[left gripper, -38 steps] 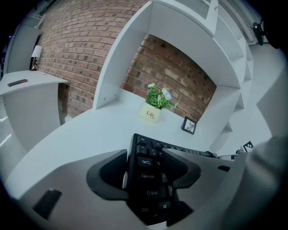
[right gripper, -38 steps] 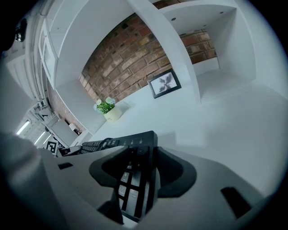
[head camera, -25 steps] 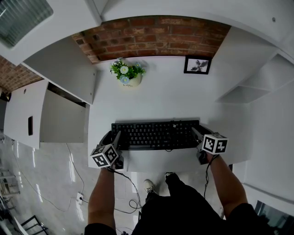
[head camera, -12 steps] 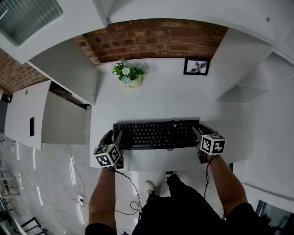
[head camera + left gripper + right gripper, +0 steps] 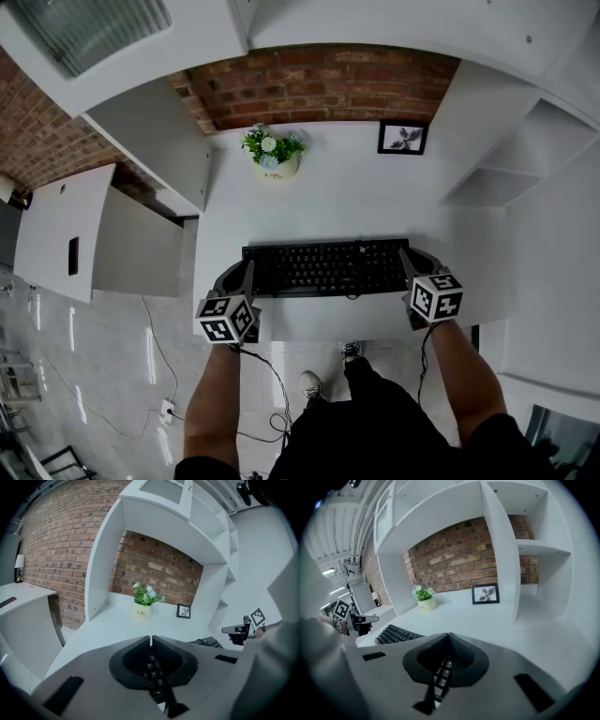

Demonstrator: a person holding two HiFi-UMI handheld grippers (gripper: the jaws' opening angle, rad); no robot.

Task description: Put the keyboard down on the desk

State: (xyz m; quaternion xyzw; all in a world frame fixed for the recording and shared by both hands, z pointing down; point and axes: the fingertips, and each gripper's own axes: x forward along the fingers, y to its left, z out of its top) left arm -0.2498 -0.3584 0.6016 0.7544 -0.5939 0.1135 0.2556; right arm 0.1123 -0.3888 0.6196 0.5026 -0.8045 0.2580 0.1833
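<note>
Both sets of jaws have just been closing. Left gripper (image 5: 150, 640) and right gripper (image 5: 448, 634) are now tip to tip, with nothing pinched. Keyboard (image 5: 323, 267) lies flat on desk (image 5: 347, 202), its ends beneath the jaws. We judge the placement done.

The white desk (image 5: 337, 206) is a flat surface carrying three items. A black keyboard (image 5: 323, 267) lies flat along the front edge, lengthwise to it. A small flower pot (image 5: 274, 161) stands upright at the rear left. A black picture frame (image 5: 403, 138) stands at the rear right, well apart from the pot.
</note>
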